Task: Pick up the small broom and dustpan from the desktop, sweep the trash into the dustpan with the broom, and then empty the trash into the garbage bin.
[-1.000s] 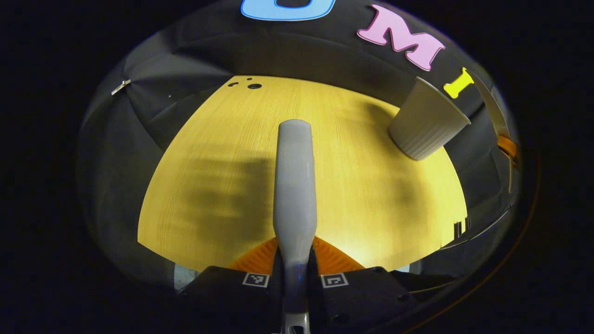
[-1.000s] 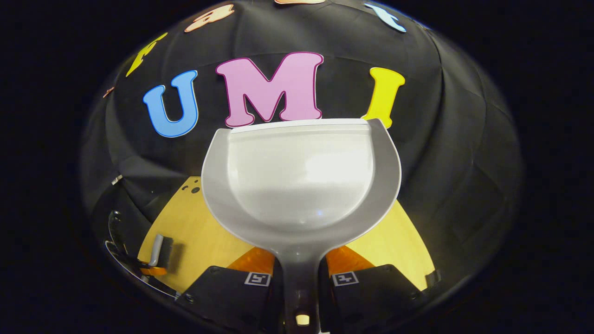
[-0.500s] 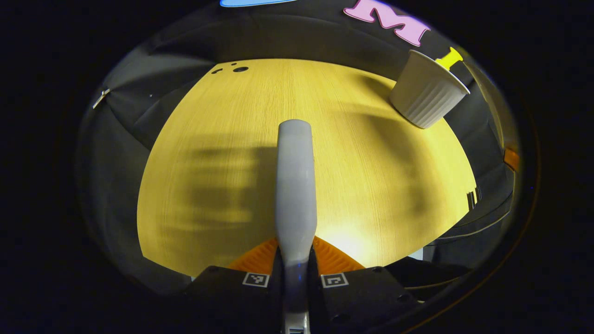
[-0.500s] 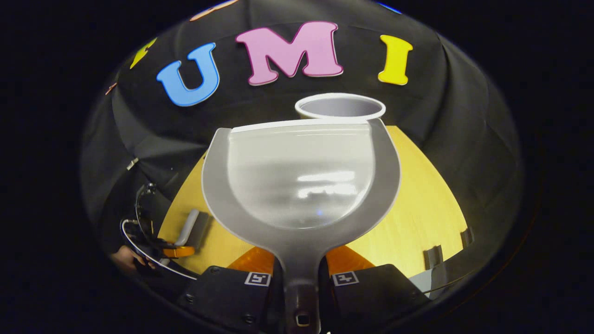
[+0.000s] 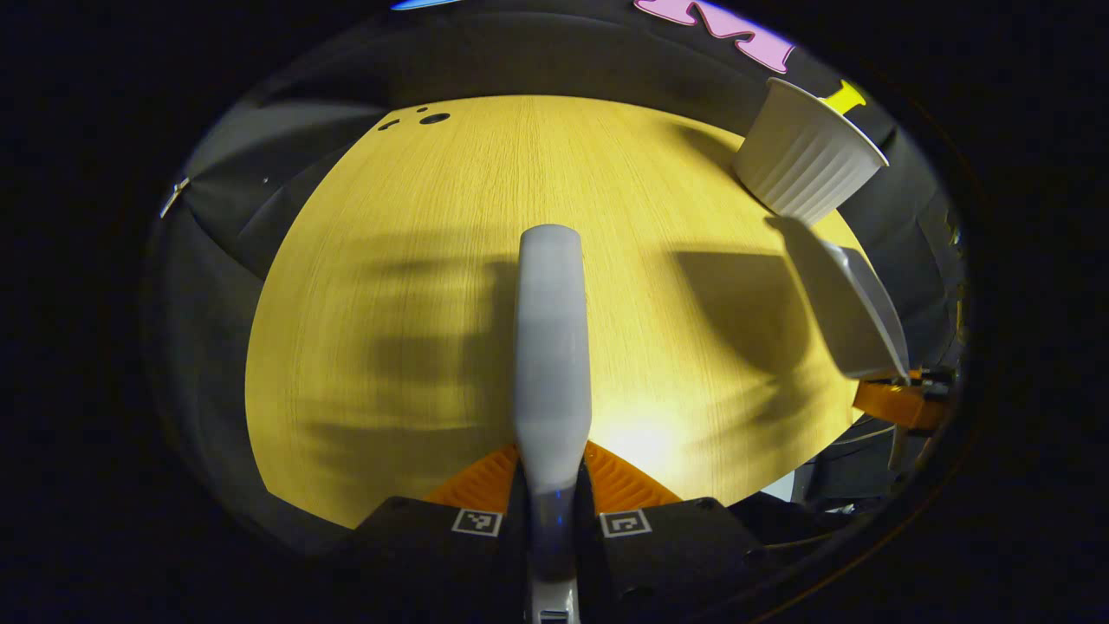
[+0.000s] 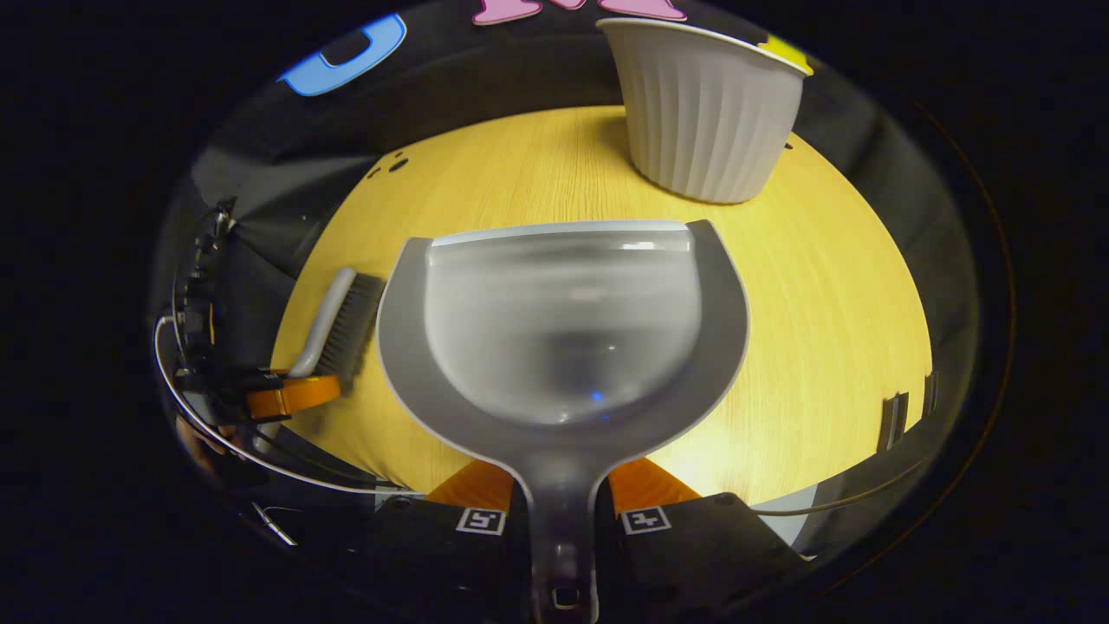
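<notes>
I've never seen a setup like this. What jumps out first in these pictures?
The big grey dustpan, held by its handle in the right gripper, hangs over the yellow wooden table. Beyond it stands a ribbed white bin near the table's far edge. The left gripper holds the small broom above the table.

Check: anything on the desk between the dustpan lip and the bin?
Nothing. In the right gripper view, bare desk runs from the dustpan lip to the bin; no trash shows there.
</notes>
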`<state>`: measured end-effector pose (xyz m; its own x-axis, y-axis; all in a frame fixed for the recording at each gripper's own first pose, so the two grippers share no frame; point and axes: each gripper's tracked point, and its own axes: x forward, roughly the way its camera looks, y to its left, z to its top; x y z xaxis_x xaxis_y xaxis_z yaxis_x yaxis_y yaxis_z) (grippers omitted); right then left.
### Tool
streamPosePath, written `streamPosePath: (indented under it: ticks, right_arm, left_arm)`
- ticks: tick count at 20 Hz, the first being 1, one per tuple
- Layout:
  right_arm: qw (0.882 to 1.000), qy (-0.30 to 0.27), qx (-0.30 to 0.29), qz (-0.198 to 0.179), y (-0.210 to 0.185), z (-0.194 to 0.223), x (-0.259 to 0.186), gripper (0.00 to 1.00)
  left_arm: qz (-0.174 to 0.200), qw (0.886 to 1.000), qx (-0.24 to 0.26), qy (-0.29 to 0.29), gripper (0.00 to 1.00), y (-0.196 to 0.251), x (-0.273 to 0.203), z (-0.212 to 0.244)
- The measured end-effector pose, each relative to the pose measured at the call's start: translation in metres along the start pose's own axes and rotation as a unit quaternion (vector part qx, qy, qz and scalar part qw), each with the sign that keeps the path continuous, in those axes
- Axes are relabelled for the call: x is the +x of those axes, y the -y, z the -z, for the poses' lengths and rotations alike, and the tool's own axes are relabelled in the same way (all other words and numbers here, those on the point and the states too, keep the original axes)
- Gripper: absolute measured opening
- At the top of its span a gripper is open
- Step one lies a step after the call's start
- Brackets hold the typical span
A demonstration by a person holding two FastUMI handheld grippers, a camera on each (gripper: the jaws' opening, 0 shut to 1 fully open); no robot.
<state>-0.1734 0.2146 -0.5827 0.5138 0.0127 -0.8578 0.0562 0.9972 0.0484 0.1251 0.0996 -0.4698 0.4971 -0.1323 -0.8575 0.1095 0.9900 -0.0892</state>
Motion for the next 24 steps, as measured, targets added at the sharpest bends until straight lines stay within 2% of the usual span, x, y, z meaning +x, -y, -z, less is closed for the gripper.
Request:
streamPosePath:
  ticks: [2,4,6,7,8,10,11,14,15,16,17,18,19,20,21,22,24]
  right_arm:
    - [1.000,-0.014,-0.008,0.004,0.001,-0.003,0.017,0.33]
    - [1.000,-0.025,-0.005,0.011,-0.002,-0.003,0.029,0.33]
    - [0.999,-0.034,0.008,0.010,-0.001,-0.005,0.033,0.34]
    - [0.999,-0.032,0.006,0.014,0.000,-0.008,0.034,0.27]
    - [0.999,-0.031,0.001,0.019,0.001,-0.005,0.035,0.34]
    - [0.999,-0.034,-0.009,0.030,0.001,-0.005,0.037,0.34]
    - [0.999,-0.038,-0.012,0.031,0.001,-0.005,0.038,0.34]
    - [0.999,-0.048,-0.008,0.026,0.003,-0.003,0.039,0.37]
    - [0.999,-0.047,-0.007,0.022,0.002,-0.004,0.037,0.45]
    - [0.999,-0.045,-0.006,0.020,-0.001,-0.006,0.038,0.38]
    - [0.999,-0.046,-0.003,0.015,-0.003,-0.007,0.039,0.38]
    - [0.999,-0.048,0.000,0.010,-0.006,-0.005,0.038,0.55]
    - [0.999,-0.048,0.004,0.002,-0.009,-0.006,0.037,0.35]
    - [0.999,-0.045,0.007,-0.006,-0.013,-0.007,0.035,0.58]
    - [0.999,-0.042,0.010,-0.016,-0.017,-0.008,0.032,0.66]
    - [0.999,-0.037,0.010,-0.021,-0.018,-0.010,0.028,0.85]
    - [1.000,-0.018,-0.006,-0.021,-0.015,-0.013,0.022,1.00]
  left_arm:
    - [-0.005,1.000,-0.002,-0.005,0.30,0.002,0.003,0.000]
    - [-0.014,1.000,0.001,-0.013,0.27,0.004,0.007,-0.001]
    - [-0.020,1.000,0.011,-0.013,0.31,0.006,0.007,-0.002]
    - [-0.026,0.999,0.014,-0.013,0.27,0.007,0.005,-0.002]
    - [-0.029,0.999,0.015,-0.013,0.27,0.009,0.000,-0.001]
    - [-0.034,0.999,0.018,-0.019,0.31,0.011,0.000,0.002]
    - [-0.035,0.999,0.020,-0.020,0.29,0.011,0.001,0.000]
    - [-0.031,0.999,0.024,-0.015,0.30,0.017,-0.003,-0.001]
    - [-0.032,0.999,0.026,-0.014,0.32,0.018,-0.006,-0.002]
    - [-0.033,0.999,0.027,-0.014,0.33,0.019,-0.006,-0.002]
    - [-0.031,0.999,0.027,-0.014,0.32,0.021,-0.006,-0.002]
    - [-0.030,0.999,0.025,-0.014,0.30,0.023,-0.005,-0.002]
    - [-0.026,0.999,0.022,-0.014,0.36,0.025,-0.006,-0.003]
    - [-0.015,1.000,0.020,-0.012,0.42,0.028,-0.007,-0.004]
    - [0.001,1.000,0.017,-0.008,0.44,0.035,-0.011,-0.004]
    - [0.012,1.000,0.013,-0.001,0.46,0.040,-0.016,-0.006]
    - [0.011,1.000,0.016,0.016,0.81,0.043,-0.026,-0.012]
